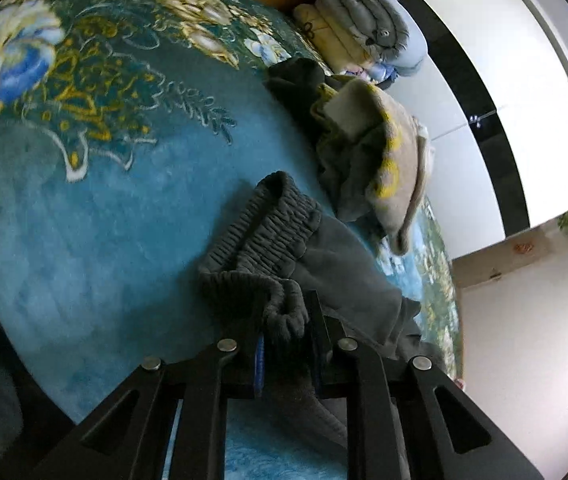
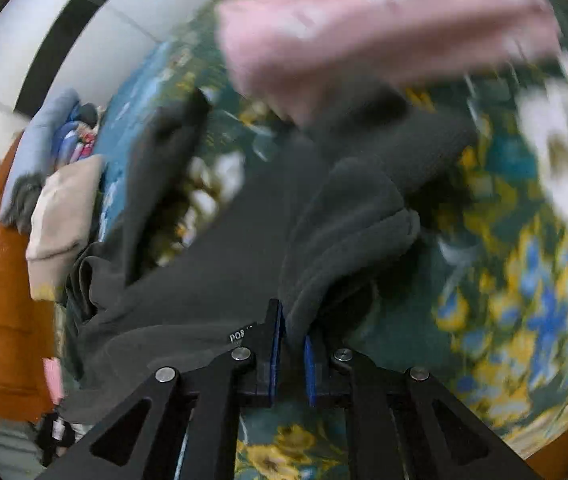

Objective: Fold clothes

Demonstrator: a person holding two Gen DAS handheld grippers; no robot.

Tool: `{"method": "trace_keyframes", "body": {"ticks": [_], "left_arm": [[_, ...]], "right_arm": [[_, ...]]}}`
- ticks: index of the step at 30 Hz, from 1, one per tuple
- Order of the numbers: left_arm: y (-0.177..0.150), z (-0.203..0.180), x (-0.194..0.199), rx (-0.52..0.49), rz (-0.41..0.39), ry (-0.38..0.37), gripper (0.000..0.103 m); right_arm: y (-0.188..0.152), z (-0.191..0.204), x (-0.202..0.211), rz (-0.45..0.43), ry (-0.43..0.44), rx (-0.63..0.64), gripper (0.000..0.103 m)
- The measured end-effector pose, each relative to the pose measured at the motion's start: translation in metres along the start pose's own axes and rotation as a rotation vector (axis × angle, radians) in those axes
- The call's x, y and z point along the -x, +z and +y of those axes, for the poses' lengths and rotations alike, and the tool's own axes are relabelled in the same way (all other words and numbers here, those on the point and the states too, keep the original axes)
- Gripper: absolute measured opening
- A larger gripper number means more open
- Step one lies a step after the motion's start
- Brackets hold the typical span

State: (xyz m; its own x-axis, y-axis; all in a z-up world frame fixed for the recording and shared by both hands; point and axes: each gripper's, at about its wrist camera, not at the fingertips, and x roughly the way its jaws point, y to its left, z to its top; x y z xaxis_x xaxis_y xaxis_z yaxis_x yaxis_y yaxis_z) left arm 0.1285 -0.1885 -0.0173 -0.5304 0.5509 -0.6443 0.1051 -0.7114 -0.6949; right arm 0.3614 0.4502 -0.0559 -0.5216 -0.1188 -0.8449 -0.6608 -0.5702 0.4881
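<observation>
Bedspread (image 1: 96,208): teal-blue plush; floral print in gold, white and cobalt blue, densest toward one end, plain teal elsewhere.
Trousers (image 1: 336,264): uniform dark charcoal grey, ribbed elastic waistband same shade.
Left gripper (image 1: 288,344) and right gripper (image 2: 293,344): black frames, silver rivets, blue pads.
Folded blanket (image 1: 384,160): grey-beige with yellow motif.
Quilted stack (image 1: 360,20): grey over pale yellow.
Pink fabric (image 2: 372,28): plain pale pink, blurred.
Beige cushion (image 2: 64,216): plain.
Headboard (image 2: 0,300): glossy orange-brown wood.
Wall (image 1: 524,88): white with black band.
</observation>
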Motion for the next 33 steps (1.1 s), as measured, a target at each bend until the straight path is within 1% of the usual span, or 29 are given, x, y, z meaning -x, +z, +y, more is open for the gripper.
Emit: {"method": "trace_keyframes", "body": {"ticks": [1, 2, 4, 5, 6, 7, 8, 10, 12, 13, 14, 15, 17, 19, 21, 23, 25, 27, 29, 31, 33], "left_arm": [[0.000, -0.003, 0.000, -0.011, 0.000, 0.011, 0.018], [0.000, -0.006, -0.001, -0.019, -0.001, 0.021, 0.018], [0.000, -0.004, -0.002, -0.011, -0.009, 0.028, 0.018], [0.000, 0.000, -0.002, 0.000, -0.010, 0.028, 0.018], [-0.001, 0.004, 0.000, 0.010, -0.011, 0.029, 0.018], [0.001, 0.006, 0.001, 0.016, -0.013, 0.034, 0.018], [0.002, 0.008, 0.002, 0.021, -0.014, 0.038, 0.018], [0.004, 0.011, 0.004, 0.032, -0.022, 0.051, 0.018], [0.007, 0.014, 0.007, 0.041, -0.033, 0.060, 0.017], [0.010, 0.015, 0.008, 0.047, -0.039, 0.066, 0.017], [0.013, 0.015, 0.009, 0.052, -0.045, 0.073, 0.017], [0.016, 0.015, 0.010, 0.055, -0.050, 0.080, 0.017], [0.021, 0.013, 0.014, 0.054, -0.068, 0.100, 0.017], [0.023, 0.014, 0.013, 0.047, -0.071, 0.124, 0.017], [0.024, 0.015, 0.012, 0.043, -0.069, 0.155, 0.017], [0.022, 0.022, 0.010, 0.062, -0.056, 0.178, 0.017], [0.019, 0.028, 0.010, 0.072, -0.052, 0.193, 0.017], [0.019, 0.031, 0.010, 0.075, -0.048, 0.207, 0.017], [0.018, 0.032, 0.010, 0.079, -0.045, 0.217, 0.017], [0.019, 0.031, 0.009, 0.077, -0.043, 0.229, 0.017], [0.019, 0.029, 0.007, 0.071, -0.040, 0.243, 0.017]], "right_arm": [[0.000, -0.001, -0.001, 0.004, 0.008, -0.014, 0.012], [0.002, 0.002, -0.002, 0.009, 0.003, -0.005, 0.015], [0.008, 0.009, 0.001, 0.015, -0.011, 0.024, 0.016], [0.012, 0.010, 0.004, 0.012, -0.015, 0.040, 0.026], [0.015, 0.010, 0.011, 0.002, -0.036, 0.059, 0.034], [0.019, 0.010, 0.019, -0.009, -0.060, 0.080, 0.049], [0.022, 0.010, 0.027, -0.020, -0.084, 0.100, 0.054], [0.026, 0.014, 0.053, -0.071, -0.141, 0.148, 0.056], [0.031, 0.010, 0.089, -0.165, -0.203, 0.169, 0.058], [0.036, 0.008, 0.106, -0.225, -0.201, 0.158, 0.058], [0.039, 0.007, 0.114, -0.261, -0.172, 0.139, 0.058], [0.043, 0.009, 0.112, -0.255, -0.124, 0.131, 0.058], [0.051, 0.013, 0.105, -0.230, -0.021, 0.120, 0.058], [0.056, 0.026, 0.082, -0.170, 0.059, 0.143, 0.059], [0.060, 0.045, 0.044, -0.094, 0.122, 0.156, 0.061], [0.064, 0.065, 0.002, -0.014, 0.172, 0.161, 0.069], [0.070, 0.086, -0.034, 0.036, 0.206, 0.170, 0.070], [0.078, 0.102, -0.059, 0.063, 0.230, 0.184, 0.072], [0.092, 0.113, -0.083, 0.061, 0.209, 0.170, 0.074], [0.107, 0.116, -0.100, 0.031, 0.181, 0.111, 0.074], [0.116, 0.117, -0.109, 0.017, 0.181, 0.054, 0.073]]}}
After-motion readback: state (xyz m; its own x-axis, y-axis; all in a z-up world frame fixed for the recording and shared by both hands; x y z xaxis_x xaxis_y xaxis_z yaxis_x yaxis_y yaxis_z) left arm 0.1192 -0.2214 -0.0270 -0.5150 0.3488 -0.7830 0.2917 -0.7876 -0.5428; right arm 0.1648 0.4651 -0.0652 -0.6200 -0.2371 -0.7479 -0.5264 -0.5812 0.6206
